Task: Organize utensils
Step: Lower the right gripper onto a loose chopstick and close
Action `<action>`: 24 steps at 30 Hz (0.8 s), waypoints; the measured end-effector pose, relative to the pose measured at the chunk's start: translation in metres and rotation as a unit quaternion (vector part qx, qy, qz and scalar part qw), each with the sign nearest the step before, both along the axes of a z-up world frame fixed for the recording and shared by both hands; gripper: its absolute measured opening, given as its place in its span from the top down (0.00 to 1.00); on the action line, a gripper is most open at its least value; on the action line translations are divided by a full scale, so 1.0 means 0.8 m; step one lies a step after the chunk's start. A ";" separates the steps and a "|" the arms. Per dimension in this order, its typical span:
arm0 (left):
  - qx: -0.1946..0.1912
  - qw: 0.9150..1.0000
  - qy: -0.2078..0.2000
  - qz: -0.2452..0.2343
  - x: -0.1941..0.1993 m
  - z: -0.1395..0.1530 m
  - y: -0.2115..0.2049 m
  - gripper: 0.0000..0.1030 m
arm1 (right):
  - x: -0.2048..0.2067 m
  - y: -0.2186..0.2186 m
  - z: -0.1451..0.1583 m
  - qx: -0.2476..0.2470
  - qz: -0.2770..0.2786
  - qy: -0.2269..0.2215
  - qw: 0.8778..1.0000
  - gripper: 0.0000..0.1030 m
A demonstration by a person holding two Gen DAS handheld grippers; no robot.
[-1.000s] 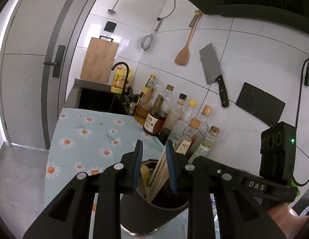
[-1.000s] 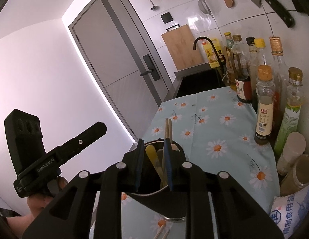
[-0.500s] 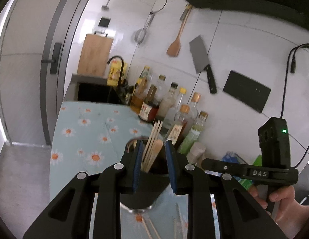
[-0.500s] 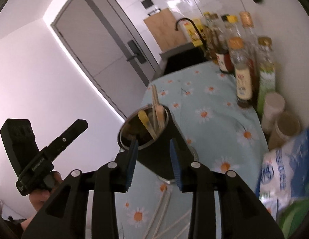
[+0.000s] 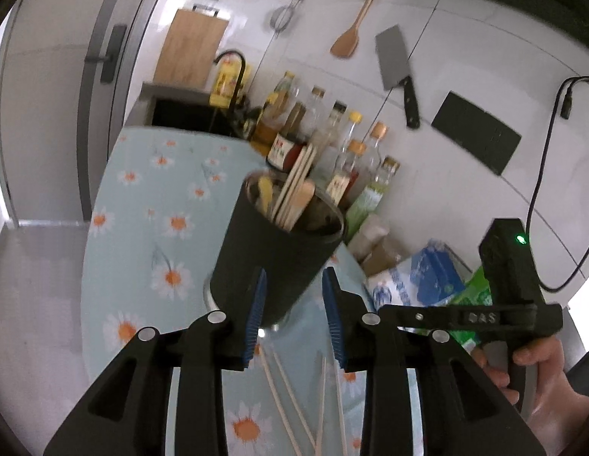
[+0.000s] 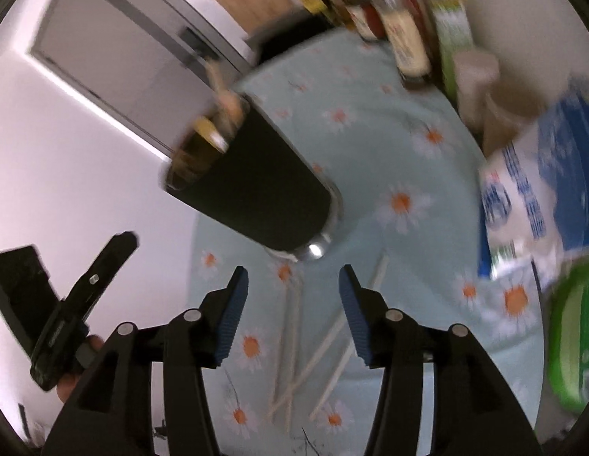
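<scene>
On our left, the left gripper [image 5: 292, 311] has just been opening and now holds nothing, the black utensil holder [image 5: 273, 254] standing on the daisy cloth [image 5: 142, 205] beyond its tips instead of between them. On our right, the right gripper [image 6: 292, 304] has also spread, empty, now over loose chopsticks [image 6: 294, 326] on the cloth.

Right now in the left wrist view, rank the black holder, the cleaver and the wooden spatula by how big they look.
1. Black holder, largest, though nearest the camera.
2. Cleaver.
3. Wooden spatula: close to the cleaver in length, but slimmer.
</scene>
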State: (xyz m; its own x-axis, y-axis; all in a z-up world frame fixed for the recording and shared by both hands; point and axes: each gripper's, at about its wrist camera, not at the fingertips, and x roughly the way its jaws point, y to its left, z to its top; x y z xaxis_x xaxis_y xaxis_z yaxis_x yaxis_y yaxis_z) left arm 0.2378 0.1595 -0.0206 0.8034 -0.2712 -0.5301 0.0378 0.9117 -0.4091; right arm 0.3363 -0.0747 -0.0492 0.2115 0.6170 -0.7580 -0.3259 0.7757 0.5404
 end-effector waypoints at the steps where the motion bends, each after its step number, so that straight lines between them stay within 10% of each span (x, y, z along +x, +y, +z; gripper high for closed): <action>1: -0.002 1.000 0.006 0.001 -0.003 -0.006 0.000 0.68 | 0.001 -0.001 -0.009 -0.005 -0.004 0.019 1.000 0.51; 10: -0.021 0.999 0.041 -0.003 -0.027 -0.039 0.004 0.68 | 0.008 0.005 -0.069 -0.079 -0.030 0.154 0.984 0.53; 24: -0.061 0.995 0.078 0.021 -0.065 -0.084 0.037 0.68 | 0.019 0.046 -0.103 -0.202 -0.030 0.172 0.964 0.76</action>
